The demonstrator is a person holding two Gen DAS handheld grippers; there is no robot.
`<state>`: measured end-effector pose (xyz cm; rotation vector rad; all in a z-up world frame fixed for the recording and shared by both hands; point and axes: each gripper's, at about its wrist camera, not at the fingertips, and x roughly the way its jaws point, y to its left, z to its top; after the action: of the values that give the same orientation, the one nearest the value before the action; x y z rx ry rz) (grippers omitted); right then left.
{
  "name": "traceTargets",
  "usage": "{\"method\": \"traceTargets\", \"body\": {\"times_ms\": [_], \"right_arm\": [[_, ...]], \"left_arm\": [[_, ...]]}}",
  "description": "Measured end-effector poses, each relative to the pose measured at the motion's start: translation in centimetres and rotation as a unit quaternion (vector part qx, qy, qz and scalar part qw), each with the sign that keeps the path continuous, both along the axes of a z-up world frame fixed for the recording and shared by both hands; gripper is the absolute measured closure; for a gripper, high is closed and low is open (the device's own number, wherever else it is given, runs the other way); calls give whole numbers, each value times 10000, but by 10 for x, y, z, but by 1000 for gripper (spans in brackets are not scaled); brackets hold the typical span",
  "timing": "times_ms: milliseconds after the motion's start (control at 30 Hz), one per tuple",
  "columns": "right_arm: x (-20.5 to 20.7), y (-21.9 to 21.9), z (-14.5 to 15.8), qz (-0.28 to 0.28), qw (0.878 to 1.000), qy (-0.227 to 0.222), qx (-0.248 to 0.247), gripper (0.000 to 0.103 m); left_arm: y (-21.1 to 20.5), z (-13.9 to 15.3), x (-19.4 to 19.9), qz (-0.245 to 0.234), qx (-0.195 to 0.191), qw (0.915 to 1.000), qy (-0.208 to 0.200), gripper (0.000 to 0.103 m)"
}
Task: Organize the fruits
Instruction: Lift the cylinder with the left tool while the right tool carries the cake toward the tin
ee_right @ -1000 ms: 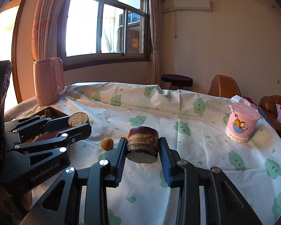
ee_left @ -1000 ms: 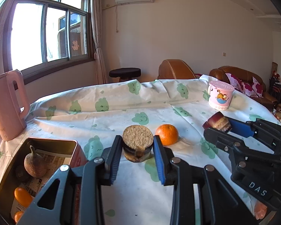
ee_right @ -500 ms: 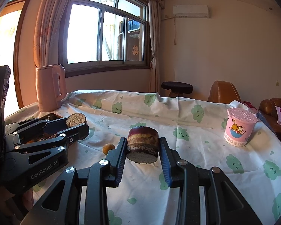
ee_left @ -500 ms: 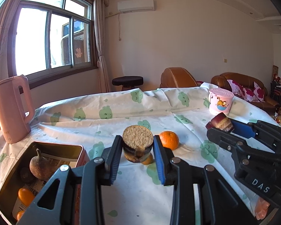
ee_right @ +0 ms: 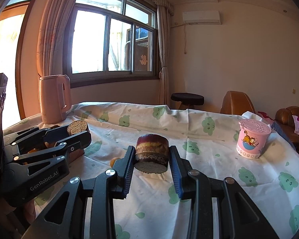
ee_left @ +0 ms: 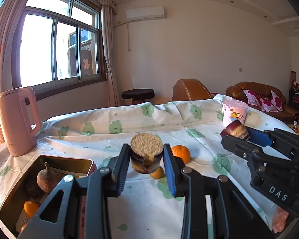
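Both claws were loaded — left claw point(ee_left: 146, 167) clamped a cut chunk point(ee_left: 146, 155), possibly sugarcane; right claw point(ee_right: 151, 159) gripped another piece point(ee_right: 151, 153). Next up, likely the tin point(ee_left: 55, 159) at the surface's left edge.

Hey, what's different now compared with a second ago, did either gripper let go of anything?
No. Both grippers rose, so the views show more ceiling and a small orange fruit has come into sight below the left gripper. The left gripper stays shut on its sugarcane piece, the right gripper on its sugarcane chunk. Tin unchanged.
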<state>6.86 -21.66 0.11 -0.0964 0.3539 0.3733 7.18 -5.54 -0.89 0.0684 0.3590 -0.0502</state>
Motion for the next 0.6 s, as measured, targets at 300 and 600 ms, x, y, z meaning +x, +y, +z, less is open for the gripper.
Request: {"method": "traceTargets", "body": {"times_ms": [300, 600], "right_arm": [[-5, -2, 2, -2, 9999, -136, 62, 67], [-7, 1, 2, -41, 9998, -169, -12, 67]], "left_arm": [[0, 2, -8, 35, 31, 9998, -175, 68], [1, 3, -15, 59, -5, 9996, -263, 68]]}}
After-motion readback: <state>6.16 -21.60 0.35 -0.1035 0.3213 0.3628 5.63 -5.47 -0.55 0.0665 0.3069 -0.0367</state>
